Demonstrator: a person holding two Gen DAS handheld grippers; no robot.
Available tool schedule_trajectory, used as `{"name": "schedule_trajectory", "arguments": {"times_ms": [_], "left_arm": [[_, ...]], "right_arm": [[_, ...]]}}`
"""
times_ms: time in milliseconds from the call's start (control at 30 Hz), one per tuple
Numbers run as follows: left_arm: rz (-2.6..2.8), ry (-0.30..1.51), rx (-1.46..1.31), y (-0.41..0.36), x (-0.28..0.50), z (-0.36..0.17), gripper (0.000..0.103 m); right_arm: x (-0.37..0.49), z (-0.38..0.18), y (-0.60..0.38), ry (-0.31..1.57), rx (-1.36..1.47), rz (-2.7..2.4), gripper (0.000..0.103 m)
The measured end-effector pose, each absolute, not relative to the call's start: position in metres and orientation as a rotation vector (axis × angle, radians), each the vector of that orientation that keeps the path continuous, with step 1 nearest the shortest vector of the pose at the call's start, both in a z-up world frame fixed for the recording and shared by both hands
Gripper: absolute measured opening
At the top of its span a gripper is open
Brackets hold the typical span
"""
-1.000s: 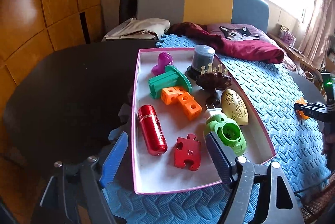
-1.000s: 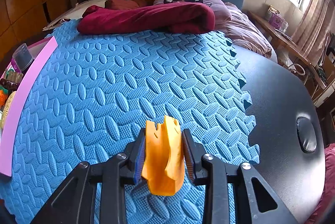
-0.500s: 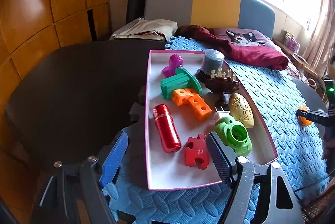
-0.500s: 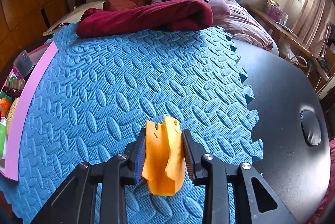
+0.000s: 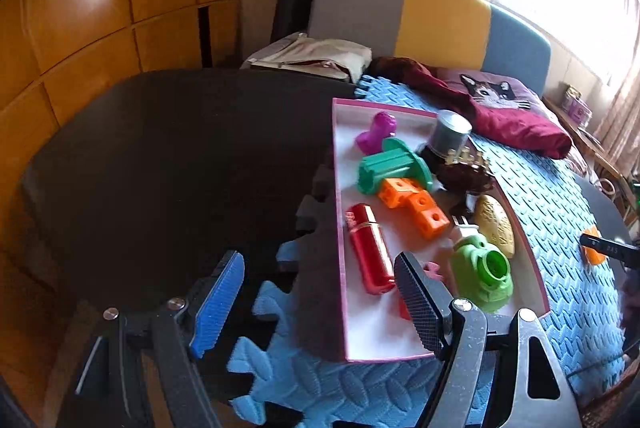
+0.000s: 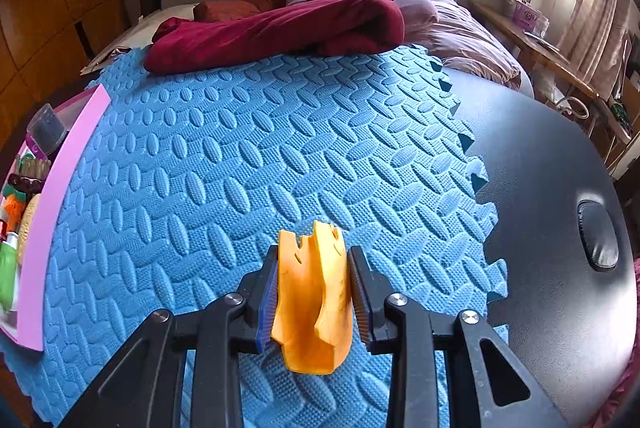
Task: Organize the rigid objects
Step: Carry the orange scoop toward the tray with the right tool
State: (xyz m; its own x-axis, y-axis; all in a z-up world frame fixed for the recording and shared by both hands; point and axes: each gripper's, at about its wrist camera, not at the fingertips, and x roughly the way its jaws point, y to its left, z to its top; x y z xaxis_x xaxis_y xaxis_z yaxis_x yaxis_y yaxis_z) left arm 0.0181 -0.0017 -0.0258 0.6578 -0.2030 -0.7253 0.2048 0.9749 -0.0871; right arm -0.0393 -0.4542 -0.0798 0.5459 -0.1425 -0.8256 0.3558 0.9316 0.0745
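Resting clamped between the two pads of the right gripper (image 6: 312, 302) was the orange plastic piece (image 6: 312, 304), a curved, slotted shell held upright over the blue foam mat (image 6: 280, 155), with the jaws drawn in narrow against its sides and its upper half standing free above the pads. Item location: above the near part of the mat, well apart from the pink-rimmed tray (image 5: 540, 302), which lay at the mat's left edge in the right wrist view. Tray contents, as catalogued: red cylinder (image 5: 368, 248), orange cube blocks (image 5: 416, 201), green plug-in device (image 5: 480, 272), teal piece (image 5: 390, 167), purple figure (image 5: 378, 131), yellow oval (image 5: 494, 224), grey-capped jar (image 5: 450, 131), dark brush-like item (image 5: 466, 175). The left gripper (image 5: 320, 300) stood wide open and empty at the tray's near left corner, one finger over the tray floor. Risks judged: the grip sat on smooth curved walls, so the shell might twist or slip out during the carry; the tray was crowded, so a drop could knock the devices; the open left finger might catch the rim and shift the tray.
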Motion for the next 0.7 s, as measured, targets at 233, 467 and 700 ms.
{"name": "schedule_trajectory", "arguments": {"times_ms": [233,467,700], "left_arm": [[-0.176,0.834,-0.028,0.017,0.024,-0.031,0.078],[-0.17,0.836,-0.036,0.02,0.024,-0.032,0.078],[-0.171,0.844,-0.042,0.023,0.025,-0.035,0.078]], "right_arm": [[-0.042,-0.043,-0.411,0.823,0.28,-0.146,0.032],[-0.017,-0.001,-0.315,0.728,0.218,0.12,0.032],[0.014,0.015,-0.214,0.712,0.164,0.343,0.032]]}}
